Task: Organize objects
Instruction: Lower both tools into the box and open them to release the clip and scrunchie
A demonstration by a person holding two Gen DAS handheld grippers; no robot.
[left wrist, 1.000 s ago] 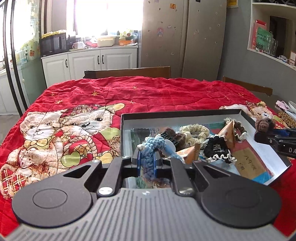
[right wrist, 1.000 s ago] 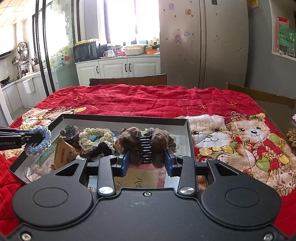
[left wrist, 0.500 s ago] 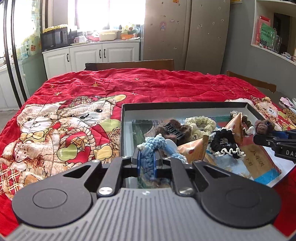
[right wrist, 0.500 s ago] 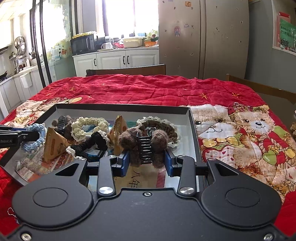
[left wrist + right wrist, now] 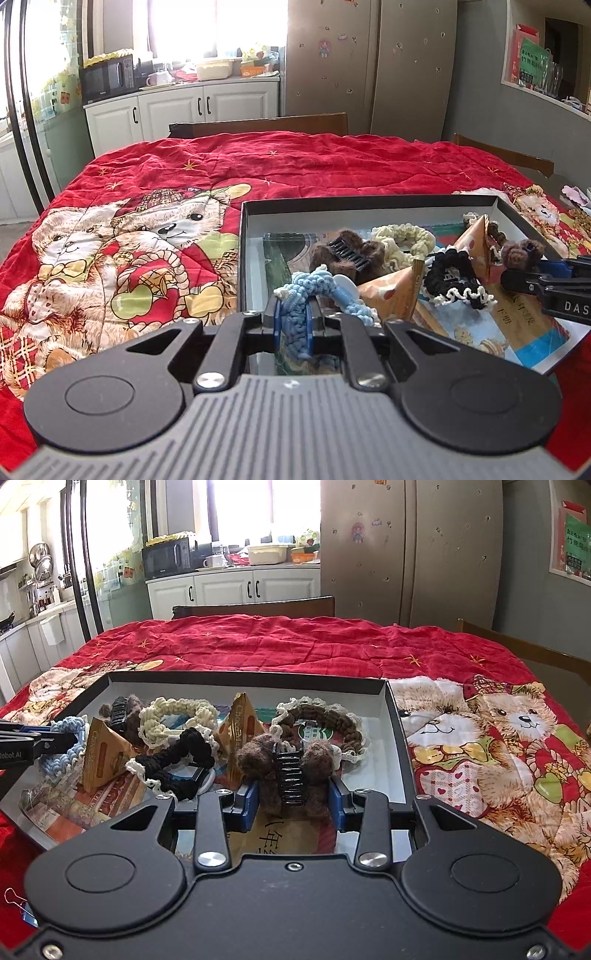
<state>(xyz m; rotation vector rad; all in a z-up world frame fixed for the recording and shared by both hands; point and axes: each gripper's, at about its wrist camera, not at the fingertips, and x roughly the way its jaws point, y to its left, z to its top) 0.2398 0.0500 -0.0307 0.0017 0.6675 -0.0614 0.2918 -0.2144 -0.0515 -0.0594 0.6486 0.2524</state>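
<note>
While both grippers hover over a black tray (image 5: 369,201) on a red-quilted bench, each holds a hair accessory.
Left wrist view: left gripper (image 5: 293,325) fingers clamp a blue scrunchie (image 5: 314,286) above the tray's near-left corner. Right wrist view: right gripper (image 5: 291,801) fingers pinch a brown fuzzy hair claw (image 5: 290,766) above the tray's near edge.

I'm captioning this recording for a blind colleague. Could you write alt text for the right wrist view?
The right tool grips a fuzzy brown hair clip above a shallow box of hair ties and triangular packets on a red teddy-bear blanket. At left, the other tool holds a blue hair tie.

Brown furry hair claw (image 5: 291,771) between hand-held gripper (image 5: 291,805) fingers
</note>
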